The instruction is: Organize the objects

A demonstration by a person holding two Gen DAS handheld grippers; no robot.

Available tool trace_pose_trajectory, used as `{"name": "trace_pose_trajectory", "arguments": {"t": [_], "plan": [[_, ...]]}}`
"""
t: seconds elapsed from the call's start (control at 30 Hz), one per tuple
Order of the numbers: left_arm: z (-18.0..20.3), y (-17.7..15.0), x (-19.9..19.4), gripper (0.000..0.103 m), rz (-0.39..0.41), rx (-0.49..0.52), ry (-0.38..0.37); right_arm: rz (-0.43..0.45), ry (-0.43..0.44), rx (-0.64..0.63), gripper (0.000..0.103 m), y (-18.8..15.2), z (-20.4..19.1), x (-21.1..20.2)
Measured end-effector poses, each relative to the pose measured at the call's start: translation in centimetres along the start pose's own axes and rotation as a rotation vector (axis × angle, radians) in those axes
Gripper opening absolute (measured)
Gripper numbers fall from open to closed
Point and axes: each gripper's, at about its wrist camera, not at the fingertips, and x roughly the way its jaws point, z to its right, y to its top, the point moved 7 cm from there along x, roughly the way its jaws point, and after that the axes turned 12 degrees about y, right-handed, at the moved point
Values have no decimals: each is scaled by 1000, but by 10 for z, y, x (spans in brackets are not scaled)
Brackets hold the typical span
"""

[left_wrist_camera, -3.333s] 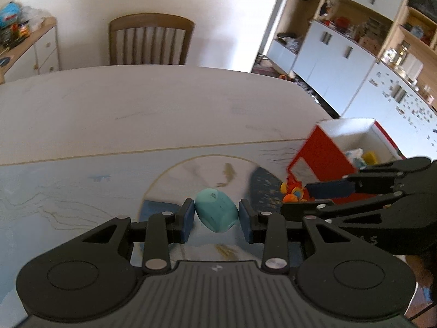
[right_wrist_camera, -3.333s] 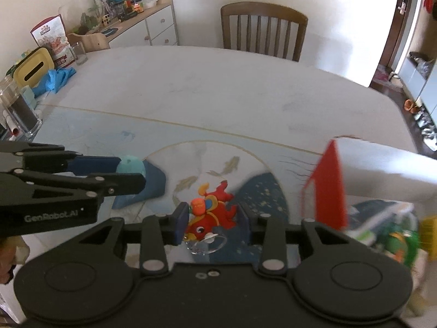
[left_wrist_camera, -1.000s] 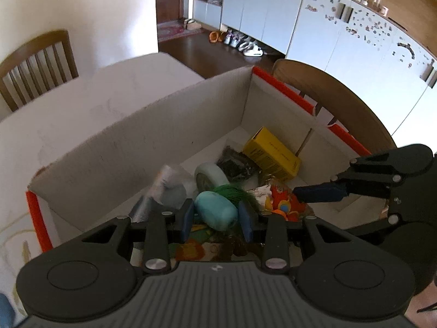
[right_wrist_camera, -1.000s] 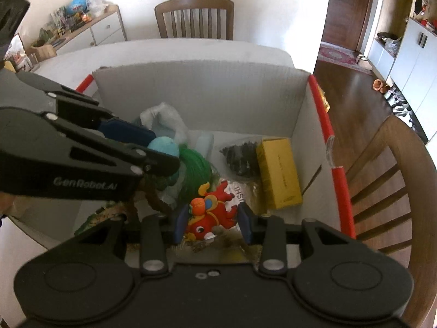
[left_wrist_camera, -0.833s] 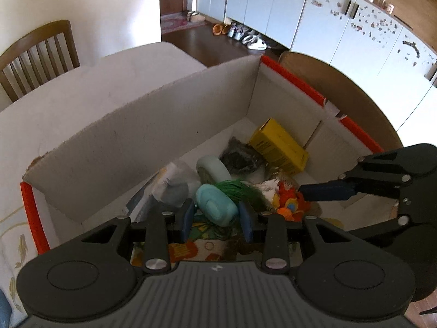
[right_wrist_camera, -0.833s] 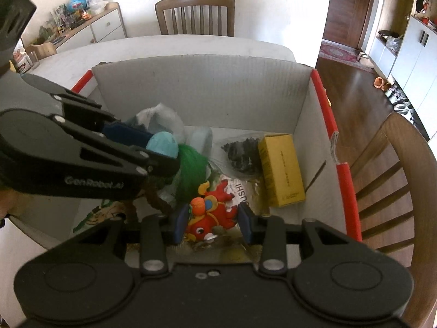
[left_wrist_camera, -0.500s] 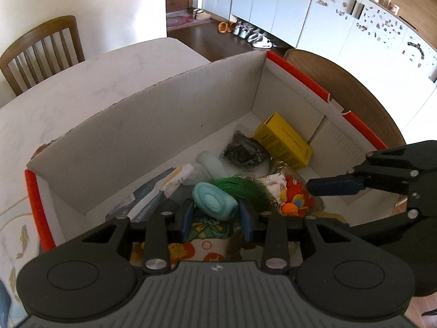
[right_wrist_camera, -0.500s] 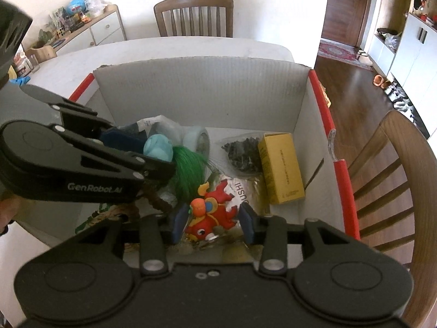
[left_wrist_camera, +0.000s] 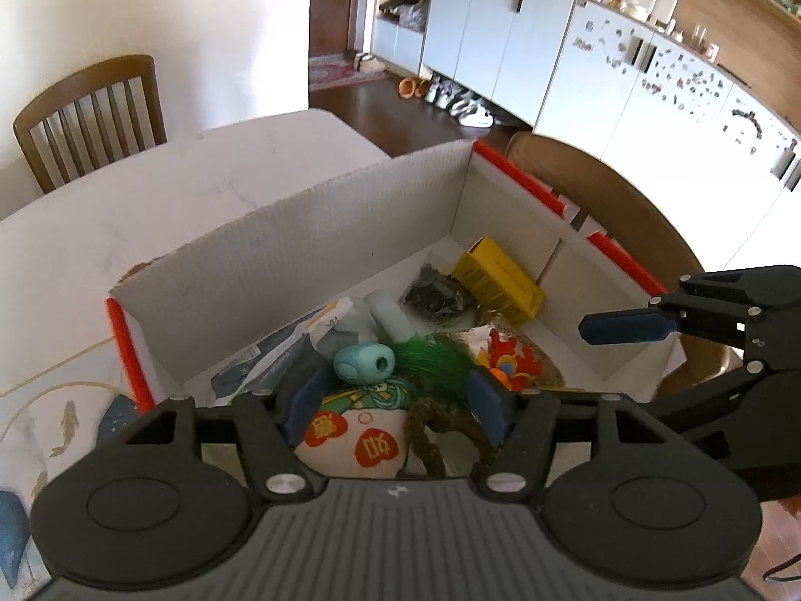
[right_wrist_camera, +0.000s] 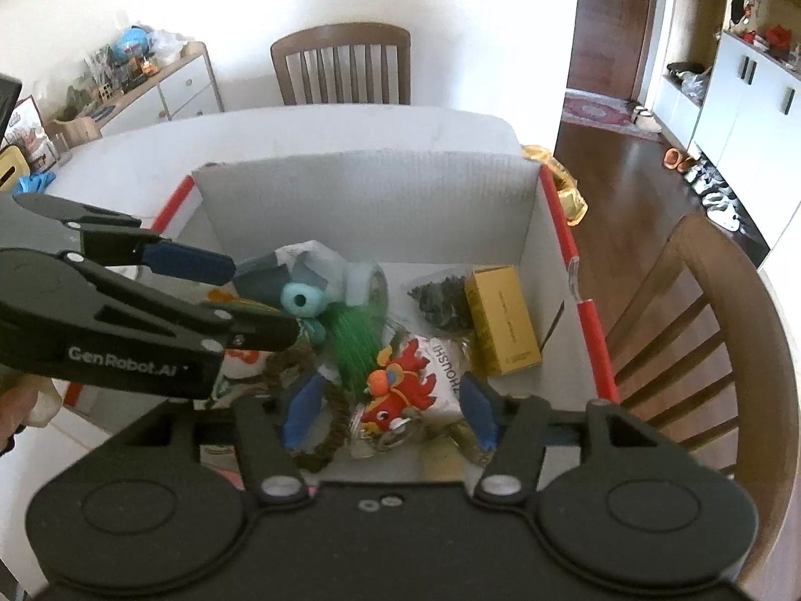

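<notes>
Both hand-held grippers, left [left_wrist_camera: 393, 408] and right [right_wrist_camera: 388, 410], gape wide above the cardboard box [right_wrist_camera: 365, 190]; withdrawing carelessly could snag the green tuft [right_wrist_camera: 358, 338] beside the red toy [right_wrist_camera: 398, 390].

Corrugated cardboard box [left_wrist_camera: 320, 230], matt black plastic tool [right_wrist_camera: 388, 408], wooden chair [right_wrist_camera: 711, 310], glossy floor [right_wrist_camera: 616, 170]

Left tongs [right_wrist_camera: 228, 295] partly hide the teal toy [right_wrist_camera: 300, 303].

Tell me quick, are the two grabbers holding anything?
Left gripper: open, holding nothing.
Right gripper: open, holding nothing.
</notes>
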Motion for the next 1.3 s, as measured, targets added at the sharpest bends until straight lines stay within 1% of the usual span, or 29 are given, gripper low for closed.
{"name": "trace_pose_trajectory", "arguments": {"t": [0.03, 0.2, 0.27, 0.3, 0.33, 0.57, 0.6, 0.63, 0.8, 0.87, 0.93, 1.03, 1.3], "plan": [[-2, -1, -4, 67, 8, -3, 1, 6, -2, -1, 62, 0, -3, -3], [-11, -6, -28, 67, 45, -25, -8, 39, -8, 9, 64, 1, -18, -17], [-16, -8, -39, 68, 64, -30, -11, 59, -11, 13, 68, 2, -25, -23], [-18, -9, -44, 70, 74, -32, -10, 72, -9, 14, 69, 2, -29, -27], [-21, -10, -51, 72, 85, -37, -9, 82, -10, 16, 71, 2, -33, -29], [-39, -15, -95, 72, 169, -76, -10, 163, -16, 37, 75, 4, -58, -54], [-42, -16, -101, 75, 184, -81, -5, 175, -16, 39, 76, 3, -61, -57], [-44, -17, -107, 79, 197, -83, -1, 188, -16, 43, 78, 3, -65, -61], [-53, -22, -134, 84, 250, -89, -1, 251, -13, 52, 88, 1, -82, -75], [-56, -26, -142, 87, 262, -87, 1, 285, -12, 56, 96, 0, -88, -82], [-59, -29, -148, 94, 269, -89, 6, 324, -6, 71, 101, -1, -93, -89], [-63, -34, -156, 102, 280, -89, 2, 374, 6, 97, 102, -3, -100, -98], [-69, -49, -172, 103, 302, -68, -6, 467, 15, 115, 102, -9, -119, -115]]}}
